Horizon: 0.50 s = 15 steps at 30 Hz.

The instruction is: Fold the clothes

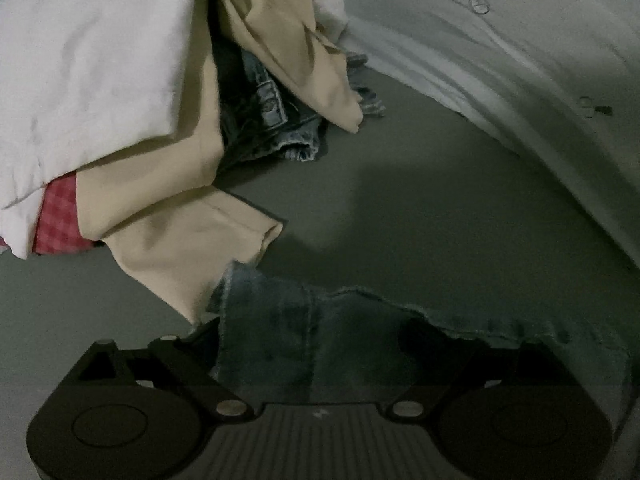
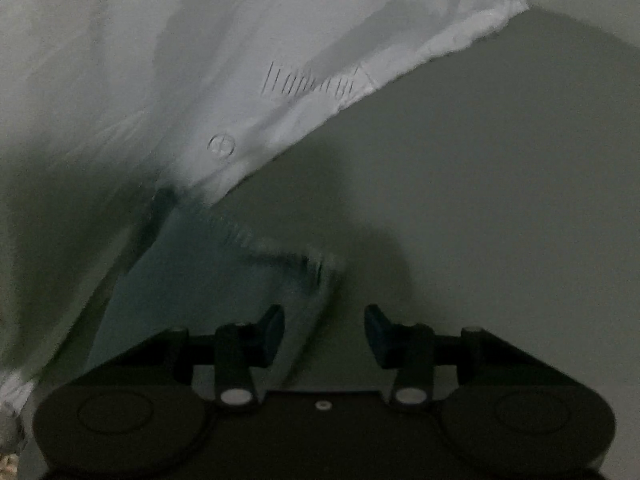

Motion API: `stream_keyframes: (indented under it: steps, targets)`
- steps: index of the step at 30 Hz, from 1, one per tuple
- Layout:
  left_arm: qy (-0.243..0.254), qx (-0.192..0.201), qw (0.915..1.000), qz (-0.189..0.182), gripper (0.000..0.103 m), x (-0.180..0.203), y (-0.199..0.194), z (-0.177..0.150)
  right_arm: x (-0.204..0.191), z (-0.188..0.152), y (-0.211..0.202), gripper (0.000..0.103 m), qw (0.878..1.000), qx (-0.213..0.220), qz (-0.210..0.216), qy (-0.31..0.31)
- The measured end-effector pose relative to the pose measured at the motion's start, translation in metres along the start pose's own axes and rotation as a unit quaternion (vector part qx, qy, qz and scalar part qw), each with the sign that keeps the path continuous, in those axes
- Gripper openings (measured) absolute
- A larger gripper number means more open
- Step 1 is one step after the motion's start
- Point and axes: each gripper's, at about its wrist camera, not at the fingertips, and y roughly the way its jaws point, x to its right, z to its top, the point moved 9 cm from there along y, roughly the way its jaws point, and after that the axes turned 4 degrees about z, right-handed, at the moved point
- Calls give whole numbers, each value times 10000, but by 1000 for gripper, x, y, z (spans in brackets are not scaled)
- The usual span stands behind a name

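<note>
My left claw [image 1: 320, 344] gapes wide over frayed denim shorts [image 1: 320, 344], my right [image 2: 325, 326] half-open beside their hem, nothing folded, the clothes heap [image 1: 160, 100] beyond them untouched.

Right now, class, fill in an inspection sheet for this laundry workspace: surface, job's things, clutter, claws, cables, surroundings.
Surface: plain grey surface, in shadow.
Job's things: frayed blue denim piece; white buttoned shirt.
Clutter: heap of white cloth, beige garment, red checked fabric.
Claws: left claw wide open over the denim; right claw open, denim edge between, not pinched.
Cables: nothing seen.
Surroundings: nothing seen.
</note>
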Motion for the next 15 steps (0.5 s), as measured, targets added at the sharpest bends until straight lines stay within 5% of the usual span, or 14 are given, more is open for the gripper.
stream_keyframes:
  steps: [6, 10, 13, 15]
  targets:
    - [89, -227, 9997, 101, 95, 2, 4, 1, 0, 13, 26, 51, 9981, 491, -196, -323]
    - [17, -453, 9988, 196, 96, 3, 7, 4, -15, 3, 37, 42, 9981, 461, 327, -253]
    - [30, -459, 9987, 236, 96, 4, 8, 3, -17, -3, 37, 22, 9956, 561, 39, -755]
    - [25, -453, 9987, 221, 96, 3, 8, 3, -9, -2, 30, 14, 9968, 608, 270, -443]
